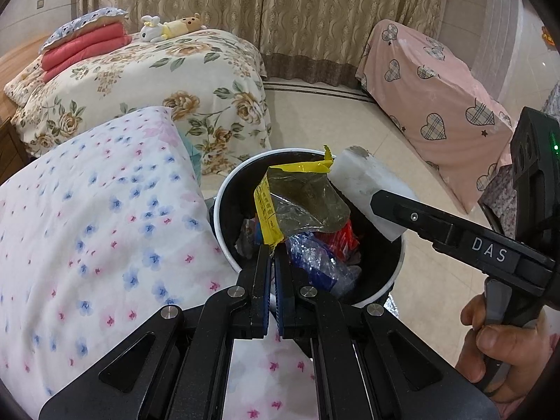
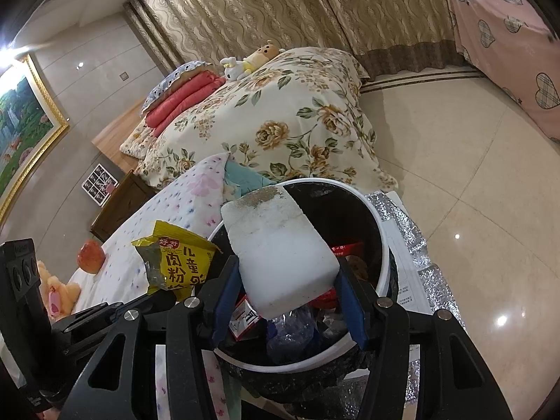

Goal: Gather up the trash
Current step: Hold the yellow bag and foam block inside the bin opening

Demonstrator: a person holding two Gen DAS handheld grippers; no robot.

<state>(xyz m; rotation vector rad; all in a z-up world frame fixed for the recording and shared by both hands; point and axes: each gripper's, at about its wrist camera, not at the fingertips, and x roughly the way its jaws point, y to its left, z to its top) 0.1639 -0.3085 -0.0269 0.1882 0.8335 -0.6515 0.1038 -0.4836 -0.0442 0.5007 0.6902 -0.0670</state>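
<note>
My left gripper [image 1: 272,250] is shut on the lower corner of a yellow and clear snack wrapper [image 1: 297,199], which stands up over the trash bin [image 1: 224,210]. The bin has a white rim and a black liner and holds several wrappers and plastic bags. My right gripper [image 2: 287,262] is shut on a white foam block [image 2: 280,255] with a gritty far end, above the bin's [image 2: 381,245] near side. In the left wrist view the block [image 1: 367,182] hangs over the bin's right rim, with one of the right gripper's fingers [image 1: 420,217] along it. The wrapper [image 2: 178,262] shows left of the block.
A white quilt with blue and pink flowers [image 1: 87,227] lies against the bin's left side. Behind it is a floral-covered bed [image 1: 157,80]. Pink heart-print furniture [image 1: 437,87] stands at the right. A silver foil bag [image 2: 413,231] lies on the tiled floor [image 2: 472,192]. A person's hand [image 1: 497,343] grips the right handle.
</note>
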